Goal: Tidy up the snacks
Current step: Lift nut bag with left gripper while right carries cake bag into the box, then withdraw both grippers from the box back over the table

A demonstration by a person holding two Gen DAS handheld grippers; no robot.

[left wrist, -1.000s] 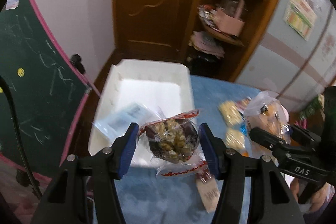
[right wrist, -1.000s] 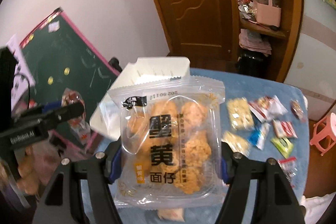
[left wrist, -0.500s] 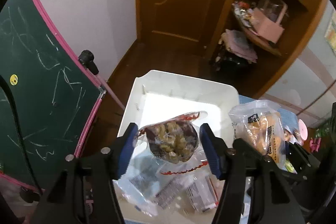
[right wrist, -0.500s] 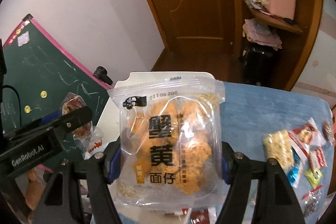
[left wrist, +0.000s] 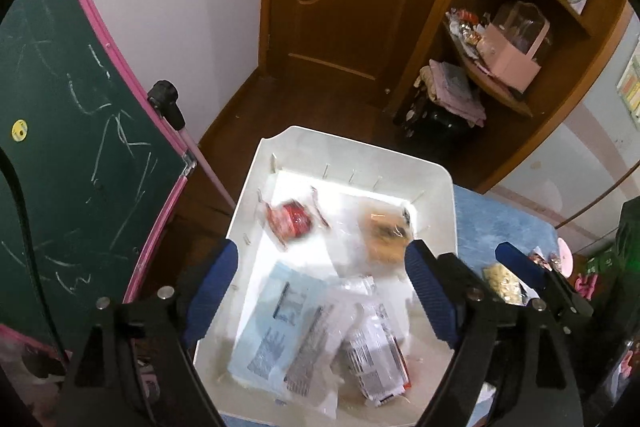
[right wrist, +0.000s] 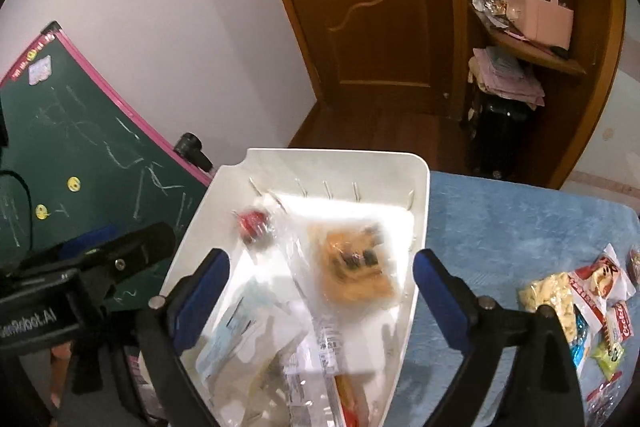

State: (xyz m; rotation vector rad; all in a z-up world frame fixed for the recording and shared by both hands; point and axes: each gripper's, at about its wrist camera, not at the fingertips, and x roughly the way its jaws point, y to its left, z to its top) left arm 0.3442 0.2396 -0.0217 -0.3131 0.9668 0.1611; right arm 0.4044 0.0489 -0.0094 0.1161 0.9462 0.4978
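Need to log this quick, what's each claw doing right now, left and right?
Left claw: open, just widened, holding nothing, above the white plastic bin.
Right claw: open, just widened, holding nothing.

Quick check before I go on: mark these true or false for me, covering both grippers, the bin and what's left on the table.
1. Both grippers hold a snack pack. False: the left gripper and right gripper stand open with nothing gripped, jaws having just been opening.
2. The orange snack pack is in the white bin. True.
3. The bin is empty. False: several packs are inside.
4. Loose snacks lie on the blue tablecloth. True.
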